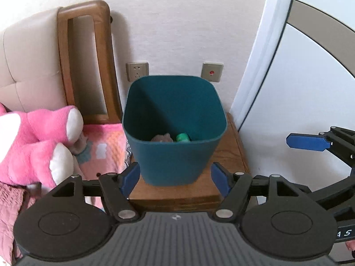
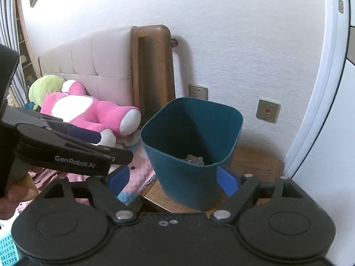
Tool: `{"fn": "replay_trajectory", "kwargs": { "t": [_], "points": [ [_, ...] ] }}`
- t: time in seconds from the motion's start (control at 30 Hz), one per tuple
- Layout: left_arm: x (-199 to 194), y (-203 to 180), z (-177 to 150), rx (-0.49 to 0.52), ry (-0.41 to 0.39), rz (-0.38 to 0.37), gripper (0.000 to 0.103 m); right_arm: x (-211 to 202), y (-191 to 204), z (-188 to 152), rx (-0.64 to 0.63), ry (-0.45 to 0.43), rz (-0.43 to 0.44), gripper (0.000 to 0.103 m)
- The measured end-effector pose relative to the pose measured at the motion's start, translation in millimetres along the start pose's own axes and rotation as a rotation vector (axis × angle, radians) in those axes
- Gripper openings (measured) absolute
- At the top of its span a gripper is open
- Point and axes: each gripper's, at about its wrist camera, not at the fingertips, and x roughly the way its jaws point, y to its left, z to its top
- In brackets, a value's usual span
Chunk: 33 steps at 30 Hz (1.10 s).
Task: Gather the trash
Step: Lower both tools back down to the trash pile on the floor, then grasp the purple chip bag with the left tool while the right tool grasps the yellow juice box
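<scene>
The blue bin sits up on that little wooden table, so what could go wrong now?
The bin stands near the front edge of the nightstand, so a bump from the open left claw or right claw might tip it, spilling the green item and crumpled scrap inside.

Pink plush toy (image 1: 37, 137) beside wooden nightstand (image 1: 233, 141); 2 wall plates (image 1: 137, 71) behind.

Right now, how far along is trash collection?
Done: crumpled paper and a green item lie inside the teal plastic bin on the wooden nightstand. In hand: nothing; left gripper and right gripper are open and empty. Left: no loose trash visible.
</scene>
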Motion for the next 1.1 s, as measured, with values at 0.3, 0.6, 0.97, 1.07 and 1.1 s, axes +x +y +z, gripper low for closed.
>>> {"fn": "replay_trajectory", "kwargs": {
  "t": [0.3,0.6,0.97,1.07,1.1],
  "points": [
    [17.2,29.2,-60.3,0.057,0.028,-0.008,0.082,5.1,28.9,-58.7,0.087,0.029,-0.029,0.101],
    [86.2,45.7,-132.4,-0.002,0.146,-0.053,0.087,42.6,20.2,-148.3,0.201,0.127,-0.033,0.103],
    [233.7,41.4,-240.5,-0.064,0.312,-0.037,0.101,131.3,7.7,-288.4,0.155,0.318,-0.025,0.103],
    [281.8,43.0,-269.9,-0.116,0.354,-0.020,0.101,163.6,15.2,-333.8,0.065,0.371,0.009,0.103],
    [299.7,42.6,-280.8,-0.125,0.363,-0.006,0.101,177.2,18.3,-350.1,0.040,0.396,0.028,0.103]
  ]
}}
